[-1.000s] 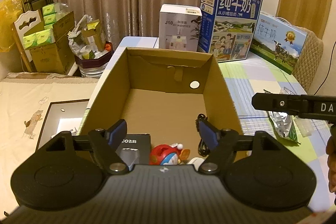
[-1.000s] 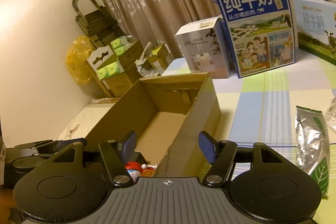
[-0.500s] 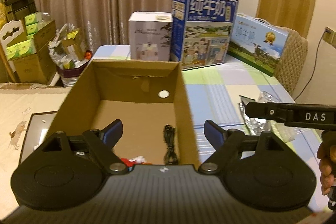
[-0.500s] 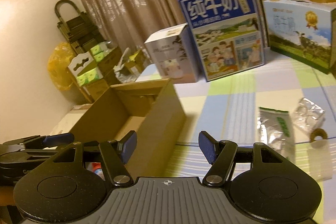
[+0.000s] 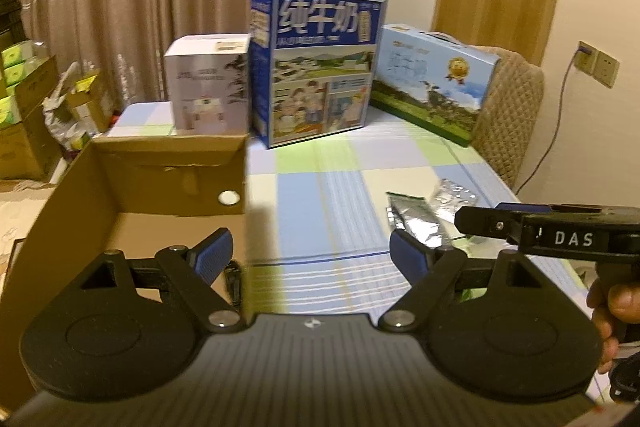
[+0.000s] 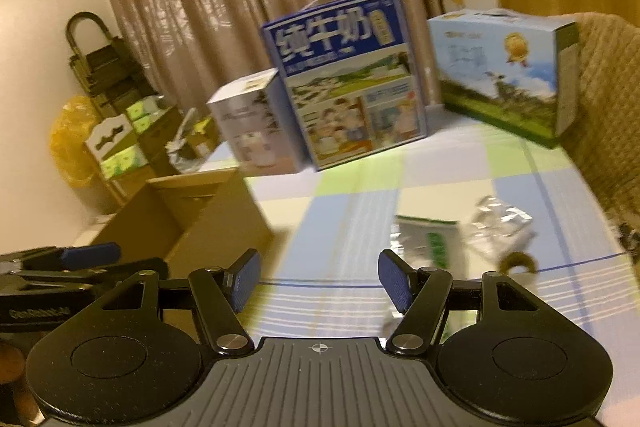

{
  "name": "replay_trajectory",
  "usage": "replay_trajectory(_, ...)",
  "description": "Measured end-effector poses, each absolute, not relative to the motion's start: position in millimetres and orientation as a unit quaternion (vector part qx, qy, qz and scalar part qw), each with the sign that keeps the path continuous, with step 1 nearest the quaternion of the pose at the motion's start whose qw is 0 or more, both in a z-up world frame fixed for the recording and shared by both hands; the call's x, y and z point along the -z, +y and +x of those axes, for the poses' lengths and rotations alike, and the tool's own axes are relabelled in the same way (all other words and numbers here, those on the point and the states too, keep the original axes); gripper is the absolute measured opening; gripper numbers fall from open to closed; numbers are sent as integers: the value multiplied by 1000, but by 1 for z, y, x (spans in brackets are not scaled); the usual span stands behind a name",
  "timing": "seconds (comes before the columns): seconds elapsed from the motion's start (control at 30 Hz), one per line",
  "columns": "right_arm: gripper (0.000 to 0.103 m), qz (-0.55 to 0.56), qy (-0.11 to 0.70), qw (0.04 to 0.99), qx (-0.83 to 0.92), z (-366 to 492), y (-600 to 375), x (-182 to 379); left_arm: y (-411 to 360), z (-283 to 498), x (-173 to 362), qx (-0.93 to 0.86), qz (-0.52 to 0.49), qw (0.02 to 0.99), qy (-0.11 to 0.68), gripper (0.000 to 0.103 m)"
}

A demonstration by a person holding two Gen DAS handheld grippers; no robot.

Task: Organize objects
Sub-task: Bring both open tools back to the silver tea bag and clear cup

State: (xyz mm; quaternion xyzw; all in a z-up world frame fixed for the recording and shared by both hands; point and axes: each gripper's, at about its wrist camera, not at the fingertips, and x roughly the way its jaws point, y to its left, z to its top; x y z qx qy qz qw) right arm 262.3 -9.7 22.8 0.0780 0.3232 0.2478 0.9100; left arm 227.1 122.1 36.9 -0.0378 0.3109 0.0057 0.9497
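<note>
An open cardboard box stands on the left of the checked tablecloth, with a black cable showing inside it. A silver and green foil pouch lies flat to the right, beside a crumpled clear wrapper. My left gripper is open and empty, straddling the box's right wall. My right gripper is open and empty over the cloth, just short of the pouch. A small brown ring sits by the wrapper. The box is to its left.
A tall blue milk carton, a white box and a light blue gift box line the table's far edge. A padded chair stands at the right. Stacked cartons sit on the floor at left.
Both grippers have swung right, from over the box toward the cloth and pouch. The toy and dark box inside the carton have dropped out of view. Both stay open.
</note>
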Motion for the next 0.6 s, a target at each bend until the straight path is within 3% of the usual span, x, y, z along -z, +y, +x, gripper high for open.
replay_trajectory(0.6, 63, 34, 342, 923, -174, 279, -75, -3, 62, 260, -19, 42, -22, 946, 321, 96)
